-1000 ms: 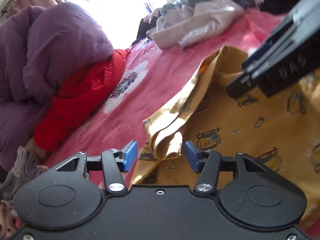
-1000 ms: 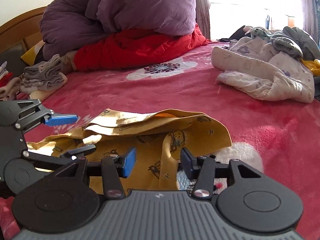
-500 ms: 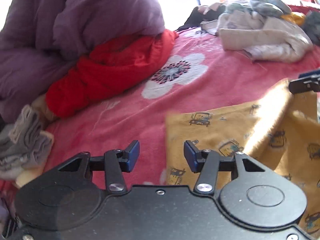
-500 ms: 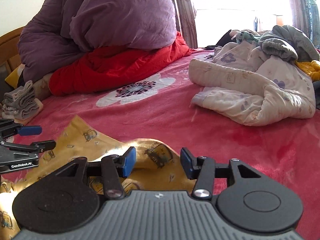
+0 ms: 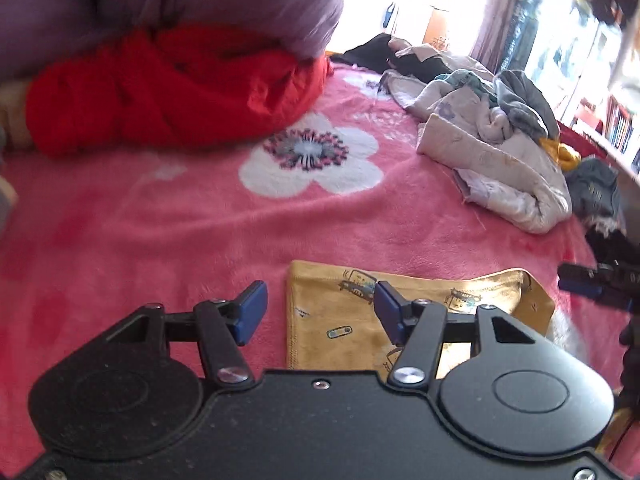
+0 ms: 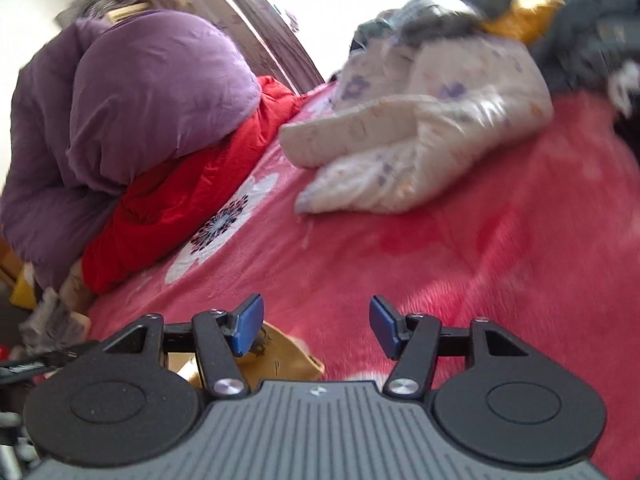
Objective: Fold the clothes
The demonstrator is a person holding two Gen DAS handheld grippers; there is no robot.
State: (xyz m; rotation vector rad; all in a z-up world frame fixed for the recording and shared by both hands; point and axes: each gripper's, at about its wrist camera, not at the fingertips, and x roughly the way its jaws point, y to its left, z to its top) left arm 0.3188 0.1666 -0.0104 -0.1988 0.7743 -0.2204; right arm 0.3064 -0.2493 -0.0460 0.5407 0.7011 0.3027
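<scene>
Hiding yellow garment lower edge: left claw body.

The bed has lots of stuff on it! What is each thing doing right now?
Yellow garment: folded, lying flat, held by neither gripper.
Left gripper: open, jaws just widened, nothing pinched.
Right gripper: open, jaws just widened, nothing pinched.
Pale printed clothes: crumpled heap, unfolded.
Purple quilt: bundled on the red quilt.
Pink blanket: spread flat.

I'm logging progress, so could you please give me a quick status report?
Left gripper and right gripper open, jaws just widened, nothing held. Yellow garment folded flat on the pink blanket. Nothing in the way.
</scene>
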